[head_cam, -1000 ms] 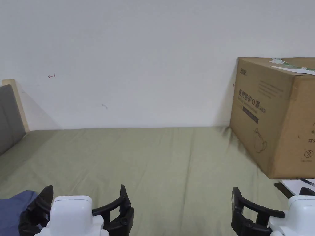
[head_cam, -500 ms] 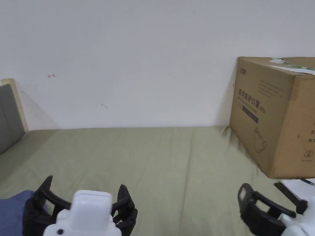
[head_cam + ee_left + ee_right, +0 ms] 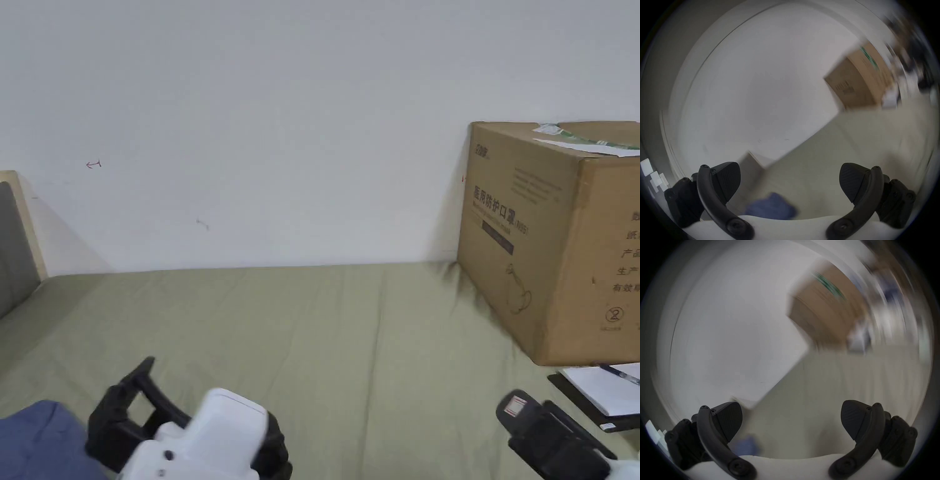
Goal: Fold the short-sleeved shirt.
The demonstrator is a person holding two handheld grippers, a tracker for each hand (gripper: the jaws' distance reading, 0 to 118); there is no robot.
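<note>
olive-green sheet (image 3: pixel 350 337) covers the bed below a white wall (image 3: pixel 281 125); a cardboard box (image 3: pixel 550 250) stands at its right. blue shirt (image 3: pixel 37 440) lies bunched at the near left edge. left gripper (image 3: pixel 790 183) and right gripper (image 3: pixel 791 421): jaws spread wide, empty.

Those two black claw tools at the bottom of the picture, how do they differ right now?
In the head view, the left gripper sits beside the blue shirt, while the right gripper is near the cardboard box and the white paper. More of the left gripper shows, white housing included; the right gripper is cut off by the frame edge. In both gripper views, the jaws stand wide apart and hold nothing, above the green sheet.
</note>
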